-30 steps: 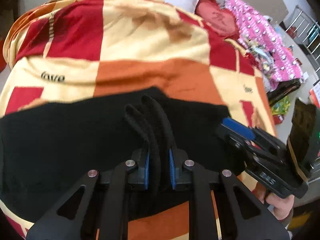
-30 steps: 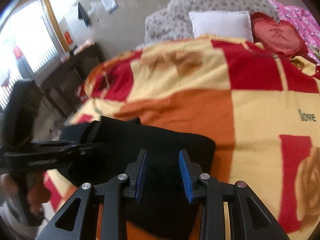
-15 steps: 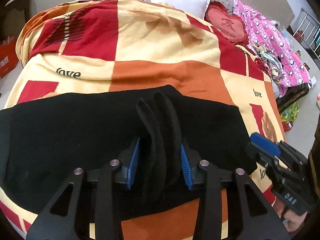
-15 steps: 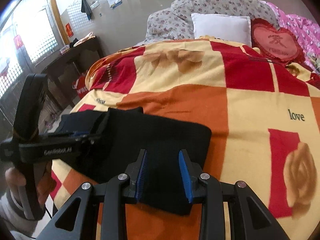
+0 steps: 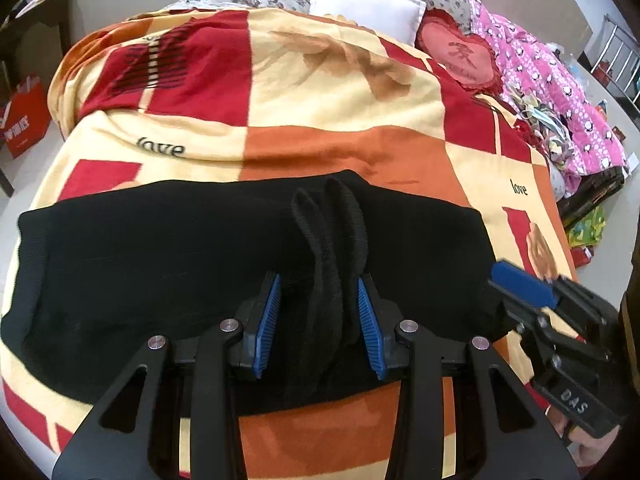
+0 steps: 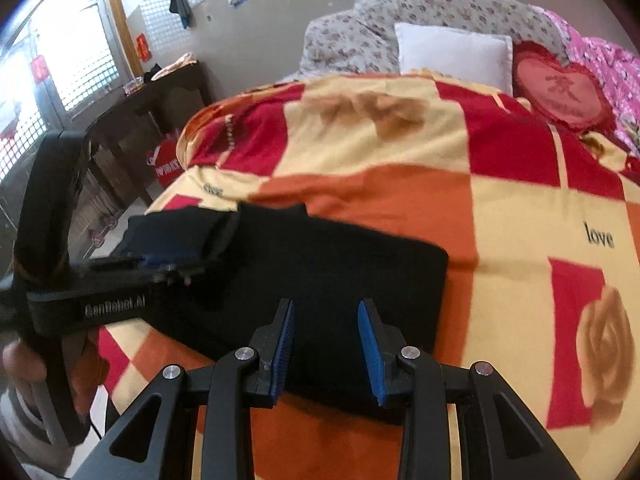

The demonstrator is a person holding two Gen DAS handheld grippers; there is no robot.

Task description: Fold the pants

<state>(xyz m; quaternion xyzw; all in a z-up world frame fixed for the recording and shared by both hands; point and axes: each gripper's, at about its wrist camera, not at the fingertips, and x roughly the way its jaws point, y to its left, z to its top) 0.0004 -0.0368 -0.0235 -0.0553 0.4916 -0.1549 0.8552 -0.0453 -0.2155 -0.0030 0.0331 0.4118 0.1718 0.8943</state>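
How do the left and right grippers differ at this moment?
The left gripper has a bunched ridge of the black pants standing between its opening jaws, pads off the cloth; the right gripper has nothing between its jaws, only flat pants beneath. Both have blue pads and point down at the blanket.

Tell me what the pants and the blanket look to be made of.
Pants: black knit, probably fleece or wool blend; matte, with a fuzzy ribbed ridge standing between the opening left gripper pads. Blanket: soft plush fleece, likely synthetic; printed checks, slightly napped surface.
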